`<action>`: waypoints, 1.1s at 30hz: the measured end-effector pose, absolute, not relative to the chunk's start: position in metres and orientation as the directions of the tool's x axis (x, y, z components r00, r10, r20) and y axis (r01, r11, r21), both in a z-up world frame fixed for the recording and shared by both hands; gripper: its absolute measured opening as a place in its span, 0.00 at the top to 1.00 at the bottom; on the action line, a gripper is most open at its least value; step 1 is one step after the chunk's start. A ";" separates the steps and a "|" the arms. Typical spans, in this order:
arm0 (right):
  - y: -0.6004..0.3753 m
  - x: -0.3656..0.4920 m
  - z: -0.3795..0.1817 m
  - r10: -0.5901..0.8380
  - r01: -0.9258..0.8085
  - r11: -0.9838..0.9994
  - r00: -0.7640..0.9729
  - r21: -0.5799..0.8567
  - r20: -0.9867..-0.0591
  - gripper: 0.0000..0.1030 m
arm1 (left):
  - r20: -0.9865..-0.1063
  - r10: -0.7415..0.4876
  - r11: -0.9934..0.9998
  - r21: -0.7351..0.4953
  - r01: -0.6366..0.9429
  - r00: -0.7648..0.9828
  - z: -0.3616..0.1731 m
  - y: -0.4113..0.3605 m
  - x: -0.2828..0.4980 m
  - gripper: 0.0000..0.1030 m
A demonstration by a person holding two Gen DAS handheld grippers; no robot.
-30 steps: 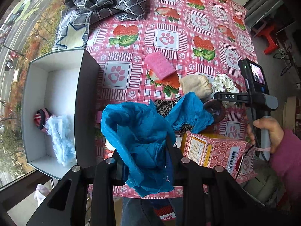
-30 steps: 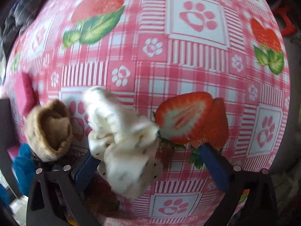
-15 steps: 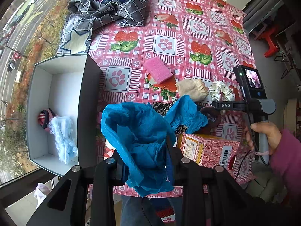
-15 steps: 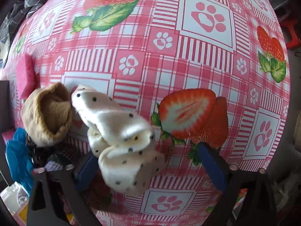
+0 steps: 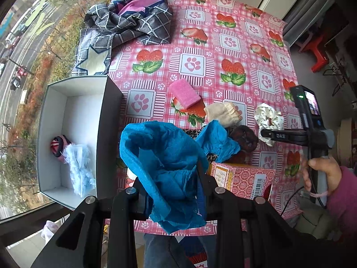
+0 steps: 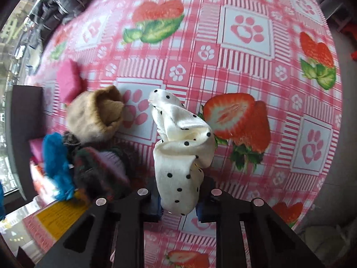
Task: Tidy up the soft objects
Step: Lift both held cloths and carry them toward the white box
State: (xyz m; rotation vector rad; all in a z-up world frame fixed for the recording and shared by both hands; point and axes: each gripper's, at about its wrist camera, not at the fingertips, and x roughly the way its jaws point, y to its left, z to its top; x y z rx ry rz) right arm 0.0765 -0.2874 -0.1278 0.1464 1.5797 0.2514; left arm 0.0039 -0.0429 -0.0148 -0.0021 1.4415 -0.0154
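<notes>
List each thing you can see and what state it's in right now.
Left gripper: shut on crumpled blue cloth, lifted.
Right gripper: shut on white polka-dot scrunchie.
White open box: holds a pale blue fabric piece.
Pink rectangular sponge: lying flat on the tablecloth.
Beige sock: loose on the tablecloth.

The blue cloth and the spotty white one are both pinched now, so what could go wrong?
The blue cloth hangs loosely from the left gripper and could snag the box wall. The spotted scrunchie is pinched only at its lower end by the right gripper, so it might slip out.
</notes>
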 end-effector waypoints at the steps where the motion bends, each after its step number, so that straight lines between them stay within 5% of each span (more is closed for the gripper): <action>1: -0.289 0.076 -0.123 0.258 -0.062 0.964 -0.017 0.259 -0.966 0.79 | -0.991 -0.013 1.000 -0.012 0.008 0.132 -0.014 -0.043 0.004 0.67; 15: -0.292 0.061 -0.056 0.373 -0.025 0.928 0.091 0.372 -0.924 0.79 | -0.987 -0.037 0.997 -0.027 0.068 0.159 -0.011 -0.047 -0.001 0.67; 33: -0.255 0.016 0.016 0.350 0.043 0.929 0.225 0.368 -0.909 0.78 | -0.965 -0.134 0.973 -0.084 0.217 0.225 -0.002 -0.014 -0.023 0.67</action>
